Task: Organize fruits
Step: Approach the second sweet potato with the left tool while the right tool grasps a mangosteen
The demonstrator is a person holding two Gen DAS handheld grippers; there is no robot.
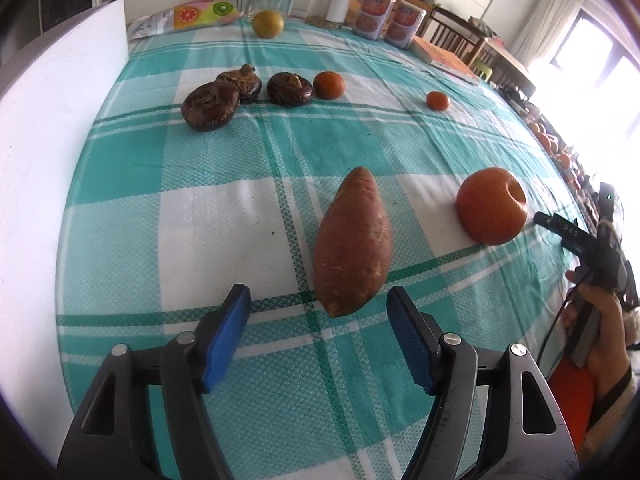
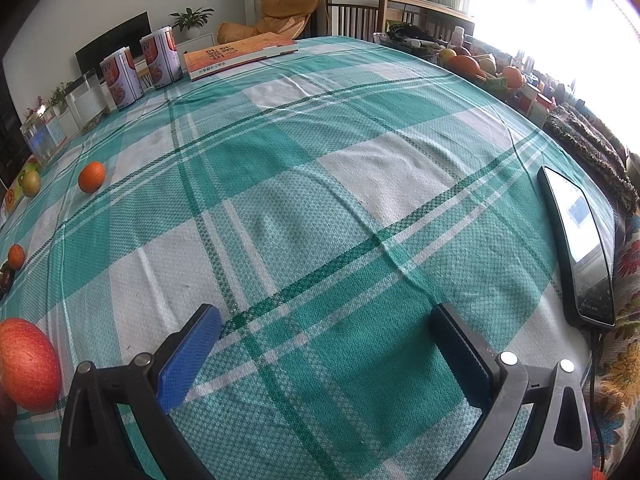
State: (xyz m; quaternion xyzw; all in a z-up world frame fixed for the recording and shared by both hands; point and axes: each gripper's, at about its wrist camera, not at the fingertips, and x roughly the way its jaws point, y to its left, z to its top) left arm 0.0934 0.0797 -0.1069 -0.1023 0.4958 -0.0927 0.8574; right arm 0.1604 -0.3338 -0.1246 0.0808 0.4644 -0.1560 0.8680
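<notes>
My left claw [image 1: 318, 334] is half open and empty, the sweet potato [image 1: 352, 242] lying just ahead of its tips. Close crooked and I judge it will roll toward the big orange [image 1: 491, 205]. My right claw [image 2: 324, 350] gapes empty over bare cloth; a phone [image 2: 578, 248] lies by the surface [image 2: 360, 184] edge.

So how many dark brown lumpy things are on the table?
3, together at the far left: front one, one behind it, one beside a small orange. None seem hidden.
</notes>
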